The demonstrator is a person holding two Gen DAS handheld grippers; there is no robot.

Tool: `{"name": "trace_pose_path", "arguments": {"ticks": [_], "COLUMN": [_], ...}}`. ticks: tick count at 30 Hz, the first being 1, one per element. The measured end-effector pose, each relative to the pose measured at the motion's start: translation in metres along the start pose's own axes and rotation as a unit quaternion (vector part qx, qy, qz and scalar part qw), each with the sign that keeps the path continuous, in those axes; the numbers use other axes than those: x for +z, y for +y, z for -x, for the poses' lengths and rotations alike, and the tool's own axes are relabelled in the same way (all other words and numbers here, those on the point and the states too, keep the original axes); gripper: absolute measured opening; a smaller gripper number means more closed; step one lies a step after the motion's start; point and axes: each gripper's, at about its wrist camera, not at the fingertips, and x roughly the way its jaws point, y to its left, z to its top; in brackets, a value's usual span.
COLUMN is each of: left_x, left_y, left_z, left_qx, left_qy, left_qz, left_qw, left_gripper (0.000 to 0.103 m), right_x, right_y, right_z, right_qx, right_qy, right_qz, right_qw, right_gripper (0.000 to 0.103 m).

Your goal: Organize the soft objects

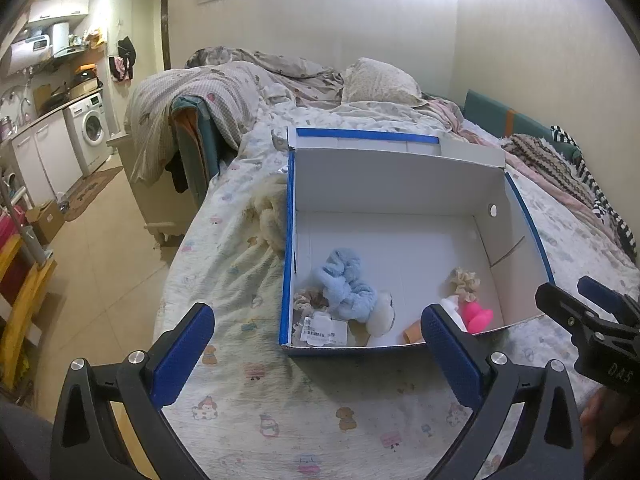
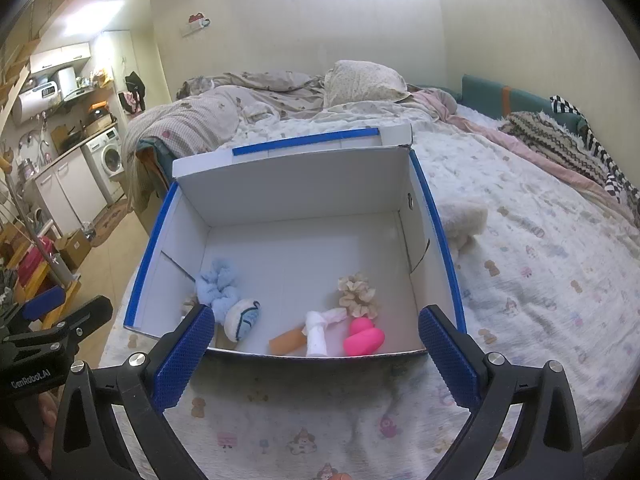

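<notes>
A white cardboard box with blue edges [image 1: 400,184] [image 2: 296,192] lies open on the bed. Inside lie a light blue fluffy scrunchie [image 1: 346,286] [image 2: 218,284], a beige scrunchie [image 1: 464,280] [image 2: 356,294], a pink soft toy [image 1: 476,318] [image 2: 364,338], a white rolled cloth [image 2: 318,330], an orange piece [image 2: 286,340] and a white-blue plush [image 1: 382,314] [image 2: 242,318]. A cream fluffy item [image 1: 270,216] [image 2: 460,218] lies on the bed outside the box. My left gripper [image 1: 316,348] is open and empty in front of the box. My right gripper [image 2: 316,348] is open and empty too.
The bed [image 1: 256,400] has a printed sheet, a crumpled quilt [image 1: 224,92] and a pillow [image 1: 380,80] at the far end. Knitted blankets [image 2: 560,140] lie along the right side. A kitchen with a washing machine [image 1: 90,128] is at left, beyond the floor.
</notes>
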Motion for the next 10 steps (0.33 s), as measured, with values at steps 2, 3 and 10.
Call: {"name": "trace_pose_path", "arguments": {"ticks": [2,3,10], "left_x": [-0.0003,-0.0005,-0.0029], "left_y": [-0.0012,-0.0017,-0.0051], "left_z": [-0.0001,-0.0002,0.0027], "left_qx": [0.0,0.0,-0.001], "left_qy": [-0.001,-0.001,-0.006], "left_qz": [-0.002,-0.003,-0.01], "left_qw": [1.0,1.0,0.9999], "left_gripper": [0.103,0.103,0.103], "right_x": [0.0001,0.0,0.0004], "right_y": [0.0,-0.0002,0.0], "right_z": [-0.0003,-0.0001,-0.0003], "right_qx": [-0.001,-0.001,0.0], "right_qy": [0.0,0.0,0.0], "right_qz": [0.002,0.002,0.001], "right_qw": [1.0,1.0,1.0], "right_gripper": [0.103,0.103,0.103]}}
